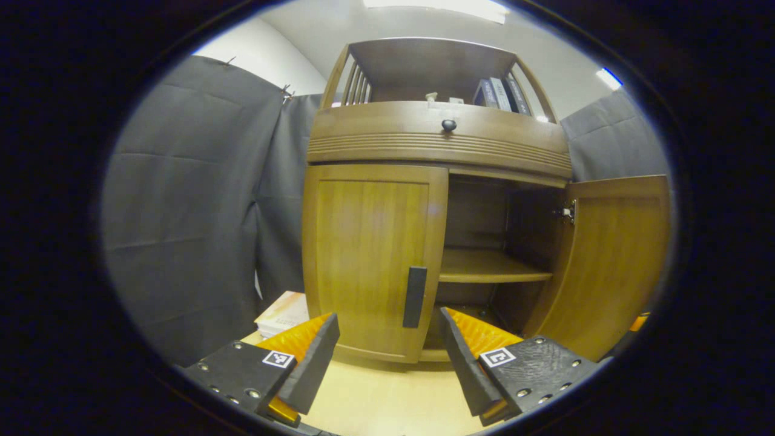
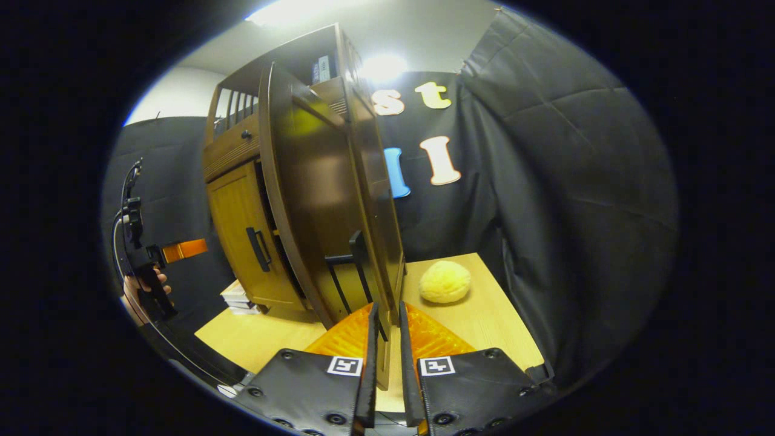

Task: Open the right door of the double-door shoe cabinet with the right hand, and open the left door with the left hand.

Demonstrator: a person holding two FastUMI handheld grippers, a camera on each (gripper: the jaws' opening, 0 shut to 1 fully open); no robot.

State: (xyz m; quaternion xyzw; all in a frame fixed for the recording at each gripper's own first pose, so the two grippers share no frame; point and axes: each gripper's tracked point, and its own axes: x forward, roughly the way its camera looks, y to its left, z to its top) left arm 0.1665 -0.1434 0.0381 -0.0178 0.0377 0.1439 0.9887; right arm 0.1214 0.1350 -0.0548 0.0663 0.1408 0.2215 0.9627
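- The shoe cabinet (image 1: 424,139) stands at the back of the table (image 1: 387,393); I see its right door (image 1: 611,260) swung wide and its left door (image 1: 372,260) shut flat.
- My right gripper (image 2: 387,339) has its jaws narrow, pinching the free edge of the right door near that door's handle; I judge that half done.
- My left gripper (image 1: 387,357) has its jaws wide with nothing in them, facing the left door, near it but apart.
- The left door's handle (image 1: 415,297) is a dark upright bar by the door's inner edge, straight ahead between my left fingers and a little above their tips. Its long axis is vertical, so I'd close across it, then pull.
- A round yellow sponge-like thing (image 2: 445,281) sits near the table's right back corner.
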